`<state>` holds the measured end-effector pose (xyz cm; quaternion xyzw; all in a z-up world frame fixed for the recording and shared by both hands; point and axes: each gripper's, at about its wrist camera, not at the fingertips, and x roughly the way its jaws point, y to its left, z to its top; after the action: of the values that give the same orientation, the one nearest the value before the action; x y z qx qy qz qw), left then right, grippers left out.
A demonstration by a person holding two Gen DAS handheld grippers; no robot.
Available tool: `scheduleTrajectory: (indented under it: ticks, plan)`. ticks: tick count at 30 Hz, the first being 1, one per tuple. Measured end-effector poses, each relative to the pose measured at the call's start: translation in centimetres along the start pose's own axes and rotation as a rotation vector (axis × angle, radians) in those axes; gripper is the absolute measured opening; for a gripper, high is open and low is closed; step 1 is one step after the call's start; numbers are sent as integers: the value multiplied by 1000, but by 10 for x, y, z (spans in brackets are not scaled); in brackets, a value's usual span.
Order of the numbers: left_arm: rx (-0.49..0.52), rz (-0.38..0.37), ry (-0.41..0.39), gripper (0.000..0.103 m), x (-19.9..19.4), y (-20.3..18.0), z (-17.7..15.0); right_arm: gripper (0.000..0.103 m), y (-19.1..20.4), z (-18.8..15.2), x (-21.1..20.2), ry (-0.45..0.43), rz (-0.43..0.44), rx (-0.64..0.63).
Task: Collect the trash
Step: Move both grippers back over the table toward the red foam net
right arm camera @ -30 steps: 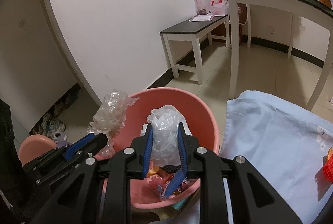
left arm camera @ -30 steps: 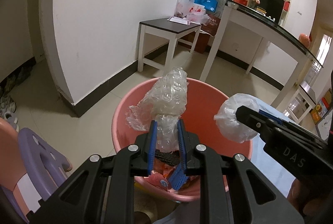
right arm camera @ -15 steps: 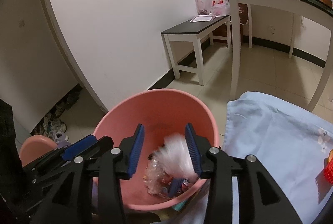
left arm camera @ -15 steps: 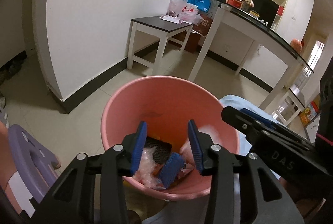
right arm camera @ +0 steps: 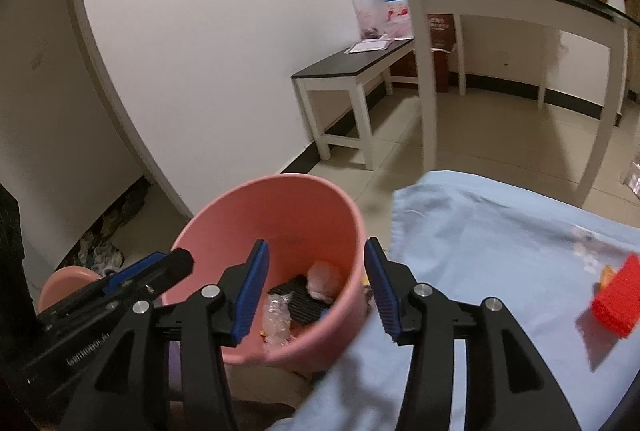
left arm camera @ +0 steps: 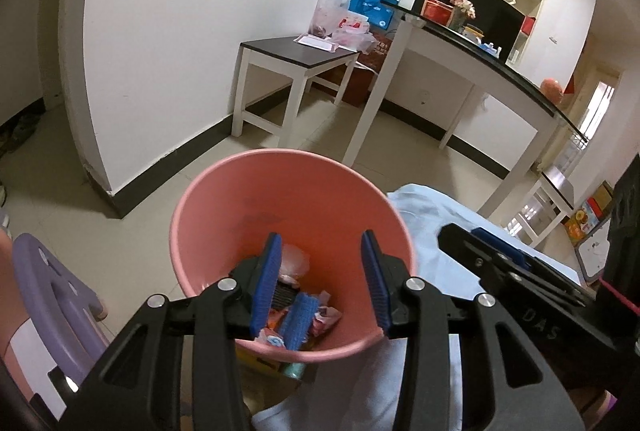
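Observation:
A pink bucket (left arm camera: 248,191) stands on the floor beside a table with a light blue cloth (left arm camera: 424,227). It holds trash: clear plastic wrap (left arm camera: 294,261), a black tray (right arm camera: 298,297), a blue piece and wrappers. My left gripper (left arm camera: 320,283) is open and empty over the bucket's near rim. My right gripper (right arm camera: 314,289) is open and empty over the same bucket (right arm camera: 256,207), with crumpled plastic (right arm camera: 324,277) lying below it. The right gripper also shows in the left wrist view (left arm camera: 492,263).
A red ridged object (right arm camera: 618,303) lies on the blue cloth (right arm camera: 500,231) at the right. A purple stool (left arm camera: 48,283) stands left of the bucket. A low dark-topped bench (left arm camera: 296,51) and a long white counter (left arm camera: 480,59) stand by the wall.
Both grippers opened and dropped their plastic wads into the pink bucket. Both now stand wide open, and the right view has swung a little to the right.

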<state>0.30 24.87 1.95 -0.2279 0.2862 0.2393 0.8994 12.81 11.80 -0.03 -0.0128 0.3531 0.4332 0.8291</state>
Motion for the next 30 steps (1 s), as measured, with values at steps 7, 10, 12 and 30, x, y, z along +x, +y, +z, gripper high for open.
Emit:
scheduleTrajectory:
  ticks: [7,10,12,30]
  plan:
    - [19,3,-11,41,-12,-27,-8,50,-33,-10,-44,-22,-61,26]
    - [12,0,-15,41,-19,-37,-12,50,-49,-19,-64,-25,-76,46]
    - [10,-10,-8,41,-22,-44,-16,51,-60,-25,-80,-26,-91,56]
    - [117,-64,-30,41,-55,-112,-47,53,-126,-74,-176,-93,-201,182]
